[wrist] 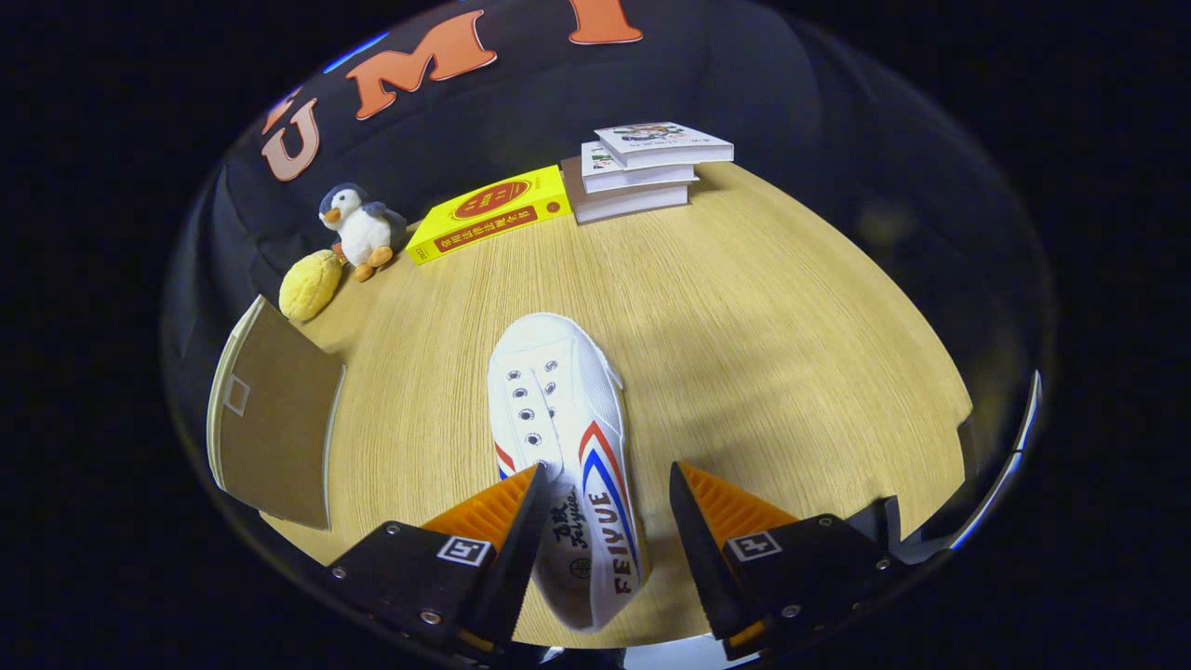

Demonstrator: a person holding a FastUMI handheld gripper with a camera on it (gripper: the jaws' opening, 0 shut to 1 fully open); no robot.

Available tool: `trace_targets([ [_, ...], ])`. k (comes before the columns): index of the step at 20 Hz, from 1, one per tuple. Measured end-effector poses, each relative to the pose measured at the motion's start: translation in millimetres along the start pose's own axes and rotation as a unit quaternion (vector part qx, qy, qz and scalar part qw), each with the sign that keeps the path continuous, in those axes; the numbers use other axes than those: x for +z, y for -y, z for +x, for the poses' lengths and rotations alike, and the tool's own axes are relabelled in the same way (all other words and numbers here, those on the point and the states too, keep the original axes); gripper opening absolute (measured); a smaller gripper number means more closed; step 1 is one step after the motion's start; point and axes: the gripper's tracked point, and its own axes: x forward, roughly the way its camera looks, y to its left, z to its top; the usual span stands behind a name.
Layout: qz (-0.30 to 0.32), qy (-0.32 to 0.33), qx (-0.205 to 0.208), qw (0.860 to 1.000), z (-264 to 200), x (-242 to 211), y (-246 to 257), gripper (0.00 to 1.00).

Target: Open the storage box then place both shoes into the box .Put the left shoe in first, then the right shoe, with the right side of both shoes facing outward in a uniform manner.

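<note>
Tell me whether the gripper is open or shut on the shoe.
Open. The gripper has its fingers spread, the white shoe lying on the table between them, with a clear gap beside the right finger.

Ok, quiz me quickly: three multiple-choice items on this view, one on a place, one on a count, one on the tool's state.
1. Where is the white shoe?
A. Heel end between the tool's fingers, toe pointing away
B. On the stacked books
C. Beside the penguin toy

2. How many books are in the white stack?
A. One
B. Three
C. Five

3. The tool is:
A. Shut on the shoe
B. Shut on nothing
C. Open, fingers either side of the shoe

Answers: 1 A, the shoe's heel end lies between the fingers; 2 B, three spines show, next to a yellow book; 3 C, a gap shows beside the shoe.
</note>
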Motion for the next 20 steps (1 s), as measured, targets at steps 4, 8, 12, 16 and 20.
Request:
trace_targets([
  [4, 0.033, -0.026, 0.014, 0.999, 7, -11, 3, 0.52],
  [8, 0.034, 0.004, 0.001, 0.999, 4, -6, 5, 0.14],
  [12, 0.055, 0.015, 0.004, 0.998, -9, 0, -15, 0.01],
  [16, 0.064, 0.036, 0.025, 0.997, -29, 15, -48, 0.01],
  [20, 0.068, 0.066, 0.036, 0.995, -55, 33, -88, 0.00],
])
